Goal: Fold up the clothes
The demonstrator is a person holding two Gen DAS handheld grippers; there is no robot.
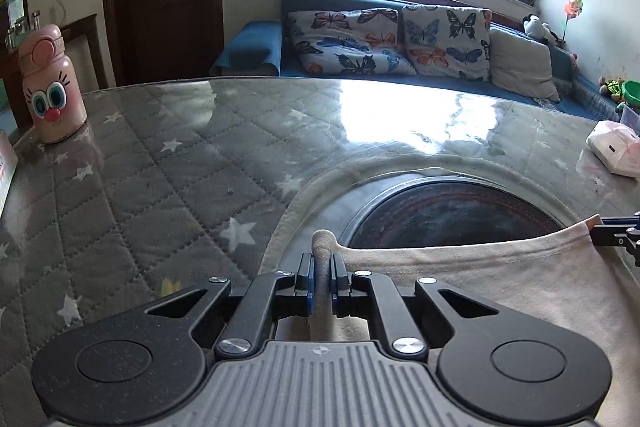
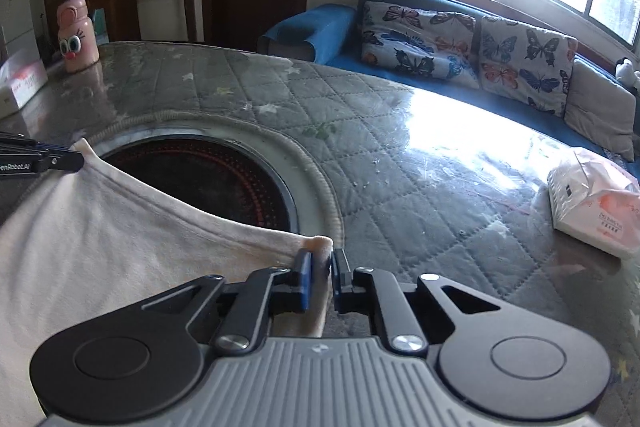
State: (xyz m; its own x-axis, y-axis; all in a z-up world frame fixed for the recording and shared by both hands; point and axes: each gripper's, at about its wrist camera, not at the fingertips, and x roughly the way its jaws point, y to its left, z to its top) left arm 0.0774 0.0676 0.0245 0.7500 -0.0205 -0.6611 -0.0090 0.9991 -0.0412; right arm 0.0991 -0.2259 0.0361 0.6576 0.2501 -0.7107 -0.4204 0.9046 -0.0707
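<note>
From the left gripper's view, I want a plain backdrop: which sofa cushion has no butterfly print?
The plain beige cushion, rightmost of the three; both cushions to its left carry butterflies.

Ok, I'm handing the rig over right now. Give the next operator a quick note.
Left gripper: shut on one corner of the cream garment.
Right gripper: shut on the other corner of the same edge.
Edge is stretched between them over the round burner in the quilted table.
Done: both corners gripped.
Left: make the folds, then release.
</note>
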